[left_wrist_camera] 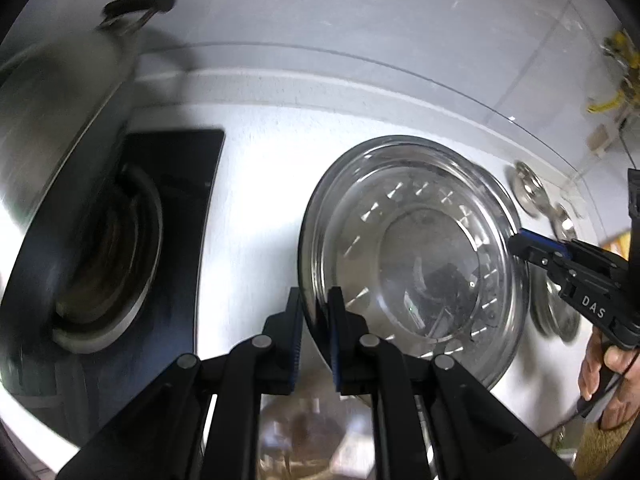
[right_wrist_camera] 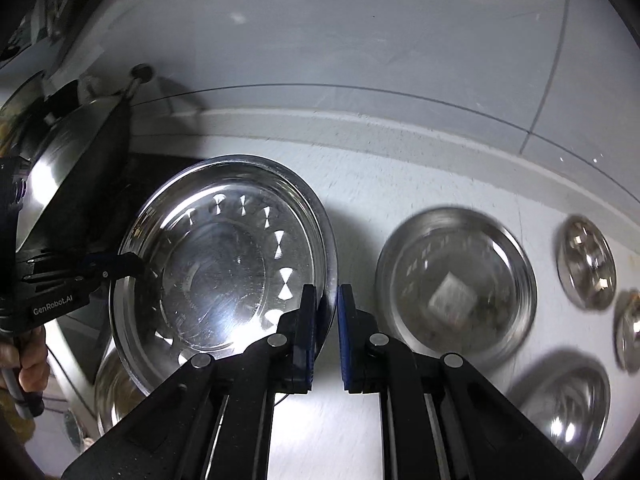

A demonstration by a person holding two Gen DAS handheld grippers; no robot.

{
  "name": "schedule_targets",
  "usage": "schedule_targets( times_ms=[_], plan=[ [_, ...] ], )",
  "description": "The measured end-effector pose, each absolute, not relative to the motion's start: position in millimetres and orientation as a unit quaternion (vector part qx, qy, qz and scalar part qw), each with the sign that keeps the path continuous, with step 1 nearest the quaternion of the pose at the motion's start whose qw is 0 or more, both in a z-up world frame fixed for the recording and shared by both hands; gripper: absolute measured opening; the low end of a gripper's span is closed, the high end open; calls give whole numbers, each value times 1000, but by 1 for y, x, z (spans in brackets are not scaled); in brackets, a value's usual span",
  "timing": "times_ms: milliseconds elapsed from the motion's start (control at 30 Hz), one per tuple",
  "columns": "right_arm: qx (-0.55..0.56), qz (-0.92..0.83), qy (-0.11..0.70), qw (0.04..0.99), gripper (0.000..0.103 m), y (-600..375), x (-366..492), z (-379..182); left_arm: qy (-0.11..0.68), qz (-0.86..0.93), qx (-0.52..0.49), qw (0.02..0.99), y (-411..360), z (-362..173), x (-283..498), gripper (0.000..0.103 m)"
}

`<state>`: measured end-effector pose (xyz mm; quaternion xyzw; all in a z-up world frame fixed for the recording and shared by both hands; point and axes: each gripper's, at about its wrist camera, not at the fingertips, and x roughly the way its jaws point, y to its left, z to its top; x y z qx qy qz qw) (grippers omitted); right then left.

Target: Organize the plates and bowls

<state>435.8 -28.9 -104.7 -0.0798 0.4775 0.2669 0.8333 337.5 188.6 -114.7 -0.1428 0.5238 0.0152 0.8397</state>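
A large round steel plate (left_wrist_camera: 416, 240) hangs tilted above the white counter, held by both grippers at opposite rims. My left gripper (left_wrist_camera: 316, 300) is shut on its left rim, with the blue pads on either side of the edge. My right gripper (left_wrist_camera: 516, 242) bites the far right rim in that view. In the right wrist view the same plate (right_wrist_camera: 224, 264) fills the left half. There my right gripper (right_wrist_camera: 326, 300) is shut on its right rim, and the left gripper (right_wrist_camera: 134, 264) clamps the opposite rim. A person's hand holds each gripper handle.
A black stove (left_wrist_camera: 176, 184) with a burner (left_wrist_camera: 112, 256) and a steel pot (left_wrist_camera: 60, 92) lies left. On the counter to the right sit a steel bowl (right_wrist_camera: 456, 284), small steel dishes (right_wrist_camera: 586, 262) and another bowl (right_wrist_camera: 568, 408). One more bowl (right_wrist_camera: 116, 392) lies beneath the plate.
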Motion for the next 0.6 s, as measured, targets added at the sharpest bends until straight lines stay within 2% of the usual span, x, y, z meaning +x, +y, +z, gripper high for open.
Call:
schedule_targets(
  times_ms=[267,600],
  plan=[
    [-92,310,503,802,10,-42,340,-106,557,7,-155,816,186,-120,232,11],
    [-84,283,561,774,11,-33,292,-168,582,-4,-128,803,183,-157,205,11]
  ],
)
